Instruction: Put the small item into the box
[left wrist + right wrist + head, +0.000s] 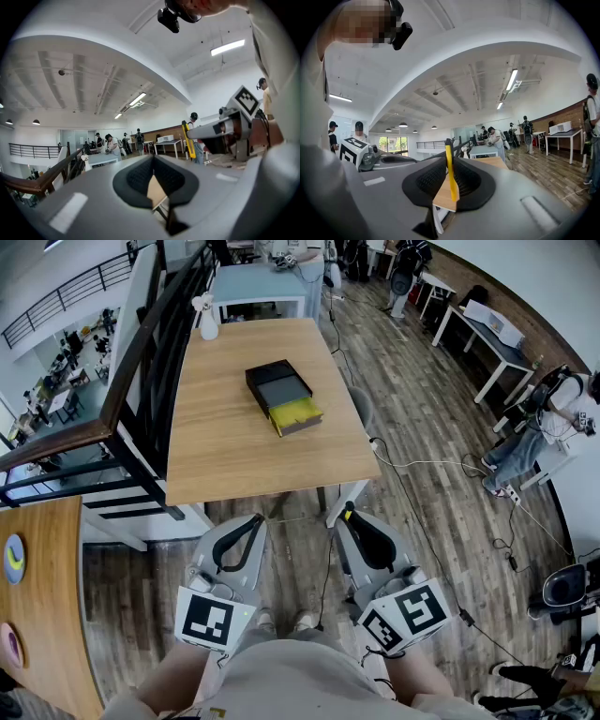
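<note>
A black box (pixel 277 385) with a grey inside lies on the wooden table (pixel 225 446), a yellow tray part (pixel 296 415) sticking out at its near end. My right gripper (pixel 349 512) is shut on a thin yellow item (pixel 450 173) with a dark tip, held upright between the jaws. It hovers over the floor just short of the table's near edge. My left gripper (pixel 251 519) hangs beside it at the same height, jaws closed with nothing between them. In the left gripper view the yellow item (pixel 190 140) shows at the right gripper's tip.
A small white bottle-like object (pixel 207 318) stands at the table's far left corner. A dark railing (pixel 141 362) runs along the table's left side. Cables (pixel 422 465) lie on the wooden floor to the right. White tables (pixel 487 334) and a person (pixel 553 418) are further right.
</note>
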A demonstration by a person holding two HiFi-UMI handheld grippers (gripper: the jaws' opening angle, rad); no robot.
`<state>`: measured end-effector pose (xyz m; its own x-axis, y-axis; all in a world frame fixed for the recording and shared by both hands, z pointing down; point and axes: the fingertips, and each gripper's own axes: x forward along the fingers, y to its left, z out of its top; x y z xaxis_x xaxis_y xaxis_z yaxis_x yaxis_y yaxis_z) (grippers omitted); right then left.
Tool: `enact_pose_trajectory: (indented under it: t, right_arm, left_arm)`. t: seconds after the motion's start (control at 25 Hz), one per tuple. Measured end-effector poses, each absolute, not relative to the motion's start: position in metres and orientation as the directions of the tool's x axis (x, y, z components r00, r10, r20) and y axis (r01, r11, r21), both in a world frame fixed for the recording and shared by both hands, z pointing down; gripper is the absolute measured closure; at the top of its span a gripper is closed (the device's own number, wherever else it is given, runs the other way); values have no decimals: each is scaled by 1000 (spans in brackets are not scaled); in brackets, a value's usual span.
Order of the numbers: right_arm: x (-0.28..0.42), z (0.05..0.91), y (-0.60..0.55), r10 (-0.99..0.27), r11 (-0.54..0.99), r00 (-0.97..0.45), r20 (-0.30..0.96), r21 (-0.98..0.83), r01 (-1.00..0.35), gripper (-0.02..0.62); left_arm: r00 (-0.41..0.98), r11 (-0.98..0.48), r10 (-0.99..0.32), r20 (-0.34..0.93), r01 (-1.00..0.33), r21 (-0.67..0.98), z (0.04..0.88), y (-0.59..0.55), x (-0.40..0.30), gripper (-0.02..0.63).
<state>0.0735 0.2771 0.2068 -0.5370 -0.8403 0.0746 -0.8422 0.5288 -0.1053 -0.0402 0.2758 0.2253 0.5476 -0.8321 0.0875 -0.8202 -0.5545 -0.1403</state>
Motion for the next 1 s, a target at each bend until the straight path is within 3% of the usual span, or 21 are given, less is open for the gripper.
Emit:
enact_pose_trajectory:
  t: [1.0]
  right_arm:
    - [71,230,258,-835,529,-544,88,-144,-836,543]
  left_arm:
    - [559,-572,-820,126,-813,-113,250,254,-37,603]
